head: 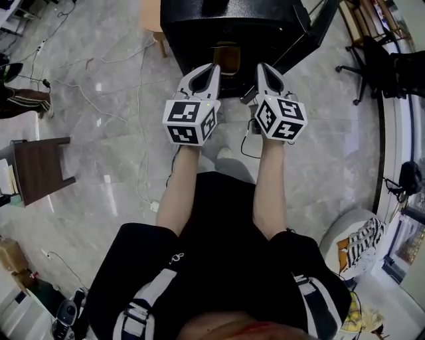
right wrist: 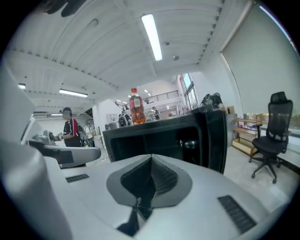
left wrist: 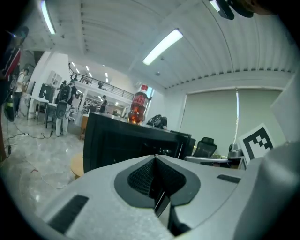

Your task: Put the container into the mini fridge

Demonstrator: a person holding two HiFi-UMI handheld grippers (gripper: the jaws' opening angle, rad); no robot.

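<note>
The black mini fridge [head: 229, 23] stands on the floor straight ahead, its door [head: 317, 26] swung open to the right. An amber thing [head: 227, 60] shows in its opening; I cannot tell what it is. My left gripper [head: 211, 69] and right gripper [head: 263, 69] hover side by side just in front of the opening, both shut with nothing in them. In the left gripper view the shut left gripper [left wrist: 154, 157] points at the fridge [left wrist: 126, 143]. The right gripper view shows the right gripper [right wrist: 151, 156] shut before the fridge's dark interior [right wrist: 159, 140].
A bottle of red drink [left wrist: 139, 105] [right wrist: 136, 107] stands on top of the fridge. A low wooden stool [head: 151, 16] sits at the fridge's left, a dark small table [head: 40, 166] further left, an office chair [head: 372, 60] at right. Cables [head: 126, 99] trail over the floor.
</note>
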